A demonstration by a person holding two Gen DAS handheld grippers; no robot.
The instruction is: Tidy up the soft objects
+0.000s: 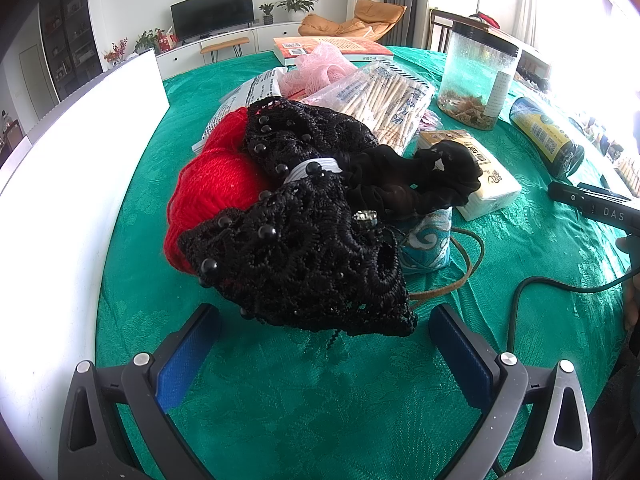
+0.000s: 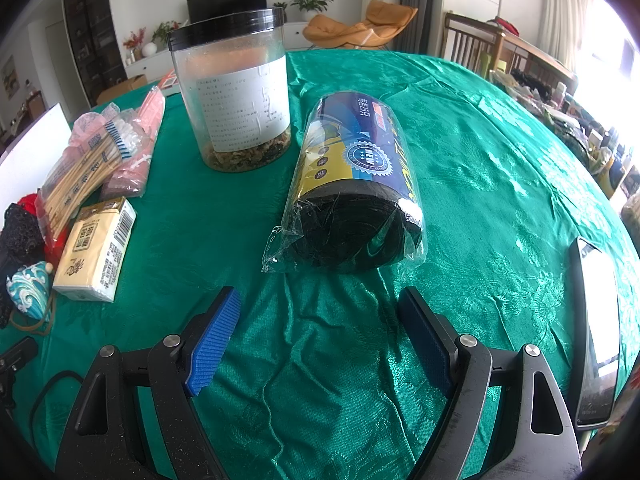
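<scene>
A black beaded lace piece (image 1: 304, 240) lies on the green tablecloth (image 1: 280, 400), over a red yarn ball (image 1: 216, 184). A black scrunchie (image 1: 416, 180) rests on a teal patterned pouch (image 1: 428, 244) with a brown cord. A pink mesh puff (image 1: 320, 64) lies further back. My left gripper (image 1: 320, 328) is open and empty, its jaws just in front of the lace. My right gripper (image 2: 320, 316) is open and empty, just short of a wrapped roll of black bags (image 2: 356, 192). The lace (image 2: 20, 232) and pouch (image 2: 30, 292) show at the left edge of the right wrist view.
A white box (image 1: 80, 160) stands at the left. A cotton swab pack (image 1: 392, 100), a tissue pack (image 2: 96, 248), a clear jar (image 2: 236, 96), a book (image 1: 332, 48) and a phone (image 2: 596, 332) lie on the table. A black cable (image 1: 560, 284) runs at the right.
</scene>
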